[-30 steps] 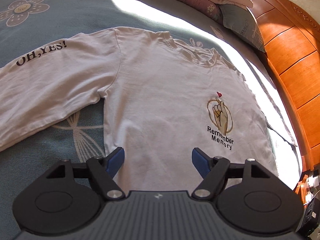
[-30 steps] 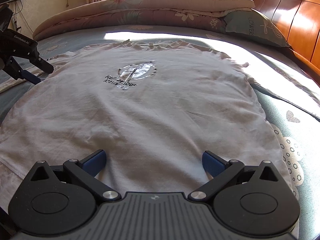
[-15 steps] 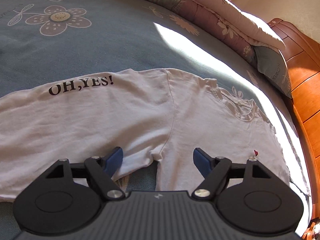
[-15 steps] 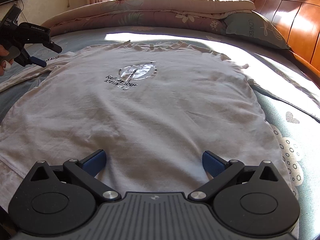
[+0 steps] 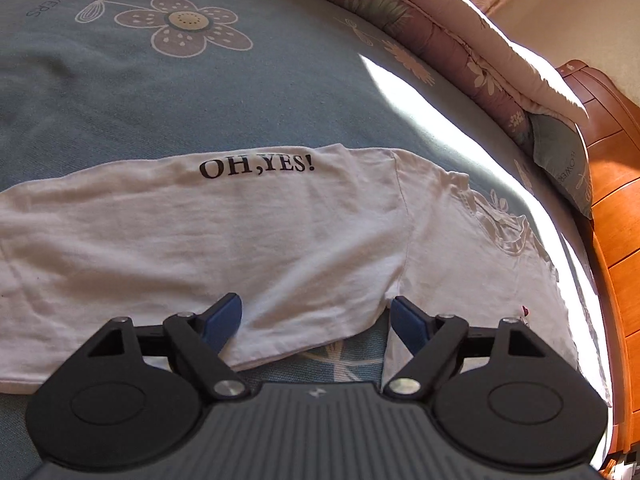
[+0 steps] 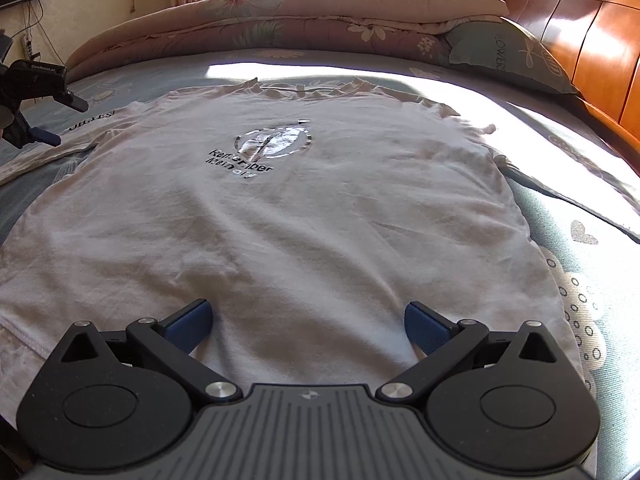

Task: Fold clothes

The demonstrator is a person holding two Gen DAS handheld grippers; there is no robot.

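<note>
A white long-sleeved shirt (image 6: 304,216) lies flat and face up on the bed, with a "Remember Memory" print on the chest. Its left sleeve (image 5: 208,232), printed "OH,YES!", stretches out sideways. My left gripper (image 5: 316,320) hovers open just above the sleeve near the armpit, nothing between its blue pads. From the right wrist view that left gripper (image 6: 60,120) shows at the far left over the sleeve. My right gripper (image 6: 308,324) stands open over the lower part of the shirt's body, near the hem. The other sleeve (image 6: 568,188) runs off to the right.
The bed has a blue-grey flowered sheet (image 5: 168,80). A folded quilt (image 6: 320,24) and a pillow (image 6: 504,56) lie along the far side. A wooden headboard (image 6: 592,40) rises at the right. A window is behind the quilt.
My left gripper has swung left from the shirt's chest to the "OH,YES!" sleeve and come closer to it. The right gripper has stayed still. Both remain open.
</note>
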